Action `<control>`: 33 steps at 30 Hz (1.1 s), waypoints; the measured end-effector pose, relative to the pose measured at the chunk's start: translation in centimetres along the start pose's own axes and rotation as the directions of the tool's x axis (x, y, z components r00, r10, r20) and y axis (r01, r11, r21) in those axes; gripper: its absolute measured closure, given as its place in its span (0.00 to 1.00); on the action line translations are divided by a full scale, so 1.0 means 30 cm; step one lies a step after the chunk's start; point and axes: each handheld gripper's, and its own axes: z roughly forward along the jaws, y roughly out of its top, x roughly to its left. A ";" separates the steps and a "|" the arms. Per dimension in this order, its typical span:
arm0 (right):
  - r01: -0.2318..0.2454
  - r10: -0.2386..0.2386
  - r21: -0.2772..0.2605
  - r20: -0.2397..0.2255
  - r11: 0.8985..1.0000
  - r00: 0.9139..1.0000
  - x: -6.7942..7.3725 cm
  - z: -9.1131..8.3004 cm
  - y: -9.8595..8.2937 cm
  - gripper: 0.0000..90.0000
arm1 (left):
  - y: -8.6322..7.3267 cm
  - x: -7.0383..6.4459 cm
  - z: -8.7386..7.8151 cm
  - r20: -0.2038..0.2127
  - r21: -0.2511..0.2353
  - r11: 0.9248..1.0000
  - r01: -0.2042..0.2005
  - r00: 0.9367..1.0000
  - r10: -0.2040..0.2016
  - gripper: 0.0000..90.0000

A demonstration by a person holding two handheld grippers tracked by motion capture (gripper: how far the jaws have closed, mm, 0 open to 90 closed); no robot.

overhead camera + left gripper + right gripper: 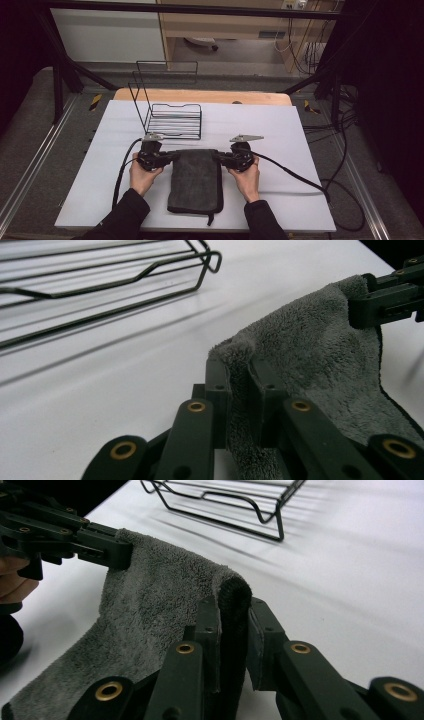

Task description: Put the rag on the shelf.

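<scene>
A folded dark grey towel (196, 181) lies on the white table, long side toward the person. My left gripper (174, 155) is shut on the towel's far left corner, and my right gripper (218, 155) is shut on its far right corner. In the left gripper view the grey towel (310, 360) bunches between the jaws of my left gripper (240, 385), with the other gripper pinching the far corner at upper right. In the right gripper view a thick fold of the towel (160, 595) stands between the jaws of my right gripper (232, 625).
A black wire rack (172, 112) stands just beyond the towel, at the table's (300, 150) back left, with a tall wire back. Cables trail from both grippers, the right one looping off the table's right side. Dark frame posts flank the table.
</scene>
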 end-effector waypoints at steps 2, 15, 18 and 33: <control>0.002 -0.002 -0.010 -0.002 1.000 1.000 0.004 -0.006 0.000 0.87 | 0.002 -0.008 -0.014 0.001 -0.013 1.000 -0.011 1.000 0.011 0.90; 0.074 -0.075 -0.097 -0.003 0.992 0.997 0.059 -0.087 0.014 0.87 | 0.011 -0.062 -0.086 -0.008 -0.098 0.993 -0.068 0.998 0.067 0.90; 0.091 -0.091 -0.111 -0.002 0.990 0.996 0.069 -0.097 0.019 0.87 | 0.011 -0.076 -0.101 -0.024 -0.118 0.989 -0.089 0.996 0.087 0.90; 0.169 -0.168 -0.187 0.020 0.968 0.986 0.148 -0.160 0.052 0.87 | 0.022 -0.106 -0.183 -0.004 -0.202 0.975 -0.093 0.996 0.094 0.90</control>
